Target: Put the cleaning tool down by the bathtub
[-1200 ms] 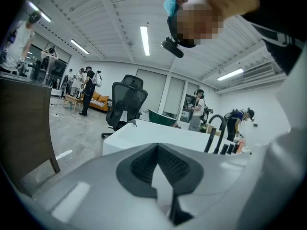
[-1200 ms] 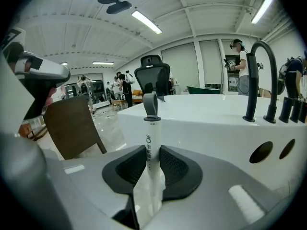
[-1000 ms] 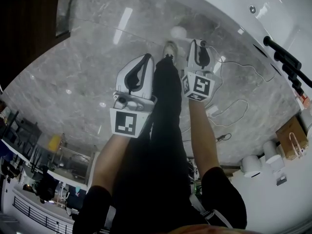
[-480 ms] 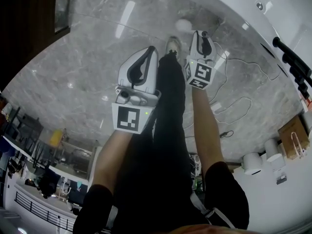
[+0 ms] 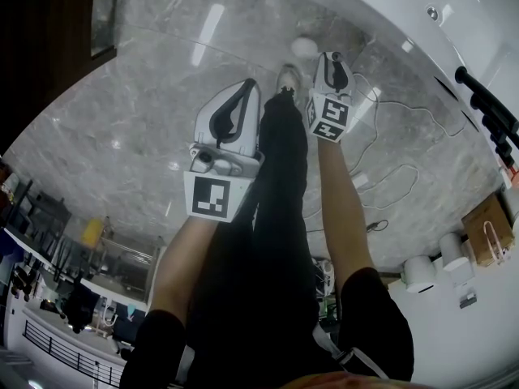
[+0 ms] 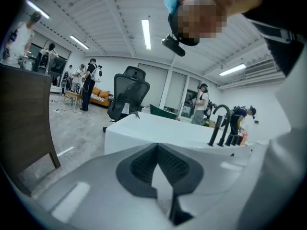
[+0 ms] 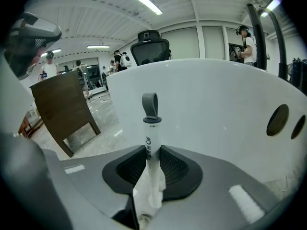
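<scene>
Cleaning tool [image 7: 149, 128]: white stick handle with a grey hanging loop on its end, centre of the right gripper view. It points away from the right gripper [image 7: 151, 150], and the jaws pinch it low on the shaft where some white wrap bunches up. Not down yet; it's held in the air.

Left gripper [image 6: 156, 150]: jaws pressed together at the tips, nothing between them, idle at centre-left of the head view.

The bathtub [image 7: 216, 104] wall fills the right half of the right gripper view, near the tool. The head view puts the tub along the upper right edge, with grey marble floor [image 5: 146, 96] below it.

Step in hand, as I read it: lower and set down.
- Bring the tool down to the floor strip just beside the tub wall and lay it flat or lean it there. Don't release from height.
- Keep clear of the white cable [image 5: 397, 177] looping on the floor at right of centre.
- Keep the loop end off the black faucet [image 5: 486, 108].
- Part the jaws only once the tool is resting on something.

Containers: none of these views shows the tub interior, so I can't tell its contents. A brown box [image 5: 485, 229] at the right edge holds something with a white wire loop. Can't identify it.
</scene>
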Action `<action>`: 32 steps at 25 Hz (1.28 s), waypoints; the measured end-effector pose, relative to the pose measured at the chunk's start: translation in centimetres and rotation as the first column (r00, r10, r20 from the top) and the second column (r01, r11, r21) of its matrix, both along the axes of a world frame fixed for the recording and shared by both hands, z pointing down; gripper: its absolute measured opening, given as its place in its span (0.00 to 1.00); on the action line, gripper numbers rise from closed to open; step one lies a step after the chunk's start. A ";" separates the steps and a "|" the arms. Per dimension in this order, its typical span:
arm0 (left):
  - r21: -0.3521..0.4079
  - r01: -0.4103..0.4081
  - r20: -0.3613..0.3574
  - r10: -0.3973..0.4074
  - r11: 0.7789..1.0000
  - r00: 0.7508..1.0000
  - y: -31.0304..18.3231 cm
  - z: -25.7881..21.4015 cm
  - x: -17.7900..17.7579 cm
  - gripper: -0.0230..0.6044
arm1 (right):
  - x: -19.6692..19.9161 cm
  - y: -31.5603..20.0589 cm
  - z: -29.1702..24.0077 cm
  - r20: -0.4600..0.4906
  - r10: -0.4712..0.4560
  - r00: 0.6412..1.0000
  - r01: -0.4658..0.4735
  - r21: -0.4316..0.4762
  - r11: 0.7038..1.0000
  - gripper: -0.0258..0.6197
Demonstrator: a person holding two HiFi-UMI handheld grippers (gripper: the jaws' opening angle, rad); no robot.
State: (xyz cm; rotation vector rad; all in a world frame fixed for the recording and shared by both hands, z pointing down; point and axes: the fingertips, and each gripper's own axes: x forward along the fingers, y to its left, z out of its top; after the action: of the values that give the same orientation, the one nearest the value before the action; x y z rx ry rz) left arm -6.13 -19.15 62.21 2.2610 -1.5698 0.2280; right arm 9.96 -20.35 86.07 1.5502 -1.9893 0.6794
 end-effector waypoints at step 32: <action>-0.035 0.006 -0.004 -0.006 0.999 1.000 -0.1 1.5 0.0 0.05 | 1.8 -7.9 4.7 0.010 0.081 0.997 -0.080 -0.064 0.995 0.18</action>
State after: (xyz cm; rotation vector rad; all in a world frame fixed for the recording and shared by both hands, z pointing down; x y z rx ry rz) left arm -6.11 -19.23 63.66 2.2292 -1.5582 0.2473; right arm 11.79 -28.25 90.75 1.5990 -1.9043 0.7782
